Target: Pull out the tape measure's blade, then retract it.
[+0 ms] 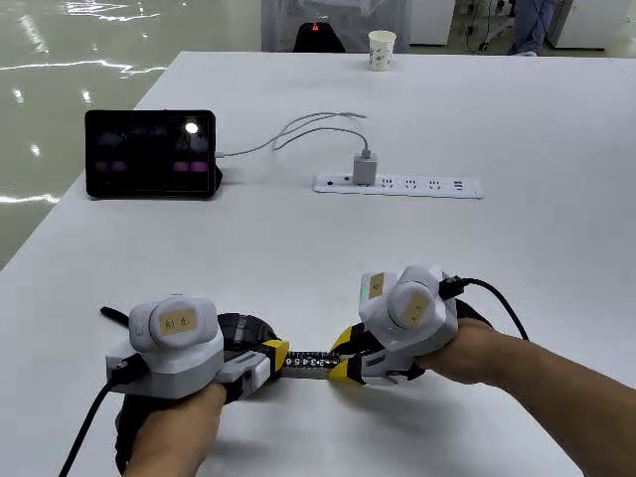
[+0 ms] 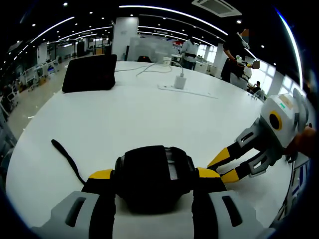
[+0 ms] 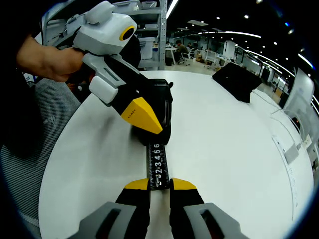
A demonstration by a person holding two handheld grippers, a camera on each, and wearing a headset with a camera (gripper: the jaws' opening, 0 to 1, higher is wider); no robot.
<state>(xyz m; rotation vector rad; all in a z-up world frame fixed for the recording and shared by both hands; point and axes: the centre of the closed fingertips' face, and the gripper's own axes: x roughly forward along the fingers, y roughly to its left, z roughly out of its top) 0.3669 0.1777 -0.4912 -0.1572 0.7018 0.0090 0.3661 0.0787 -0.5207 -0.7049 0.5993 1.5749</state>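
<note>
Left gripper [image 2: 155, 175] is closed around the black tape measure [image 3: 160, 107], which sits on the white bench [image 1: 298, 238] close to the person. Right gripper [image 3: 159, 185] pinches the tip of the blade [image 3: 157, 164], and a short numbered length of it is drawn out between the two. Farther back on the bench lie a dark tablet [image 1: 149, 152], a power strip [image 1: 397, 185] with a charger [image 1: 365, 167] plugged in, and a paper cup [image 1: 382, 50]. A glossy floor [image 1: 60, 60] lies beside the bench, under long ceiling lights.
</note>
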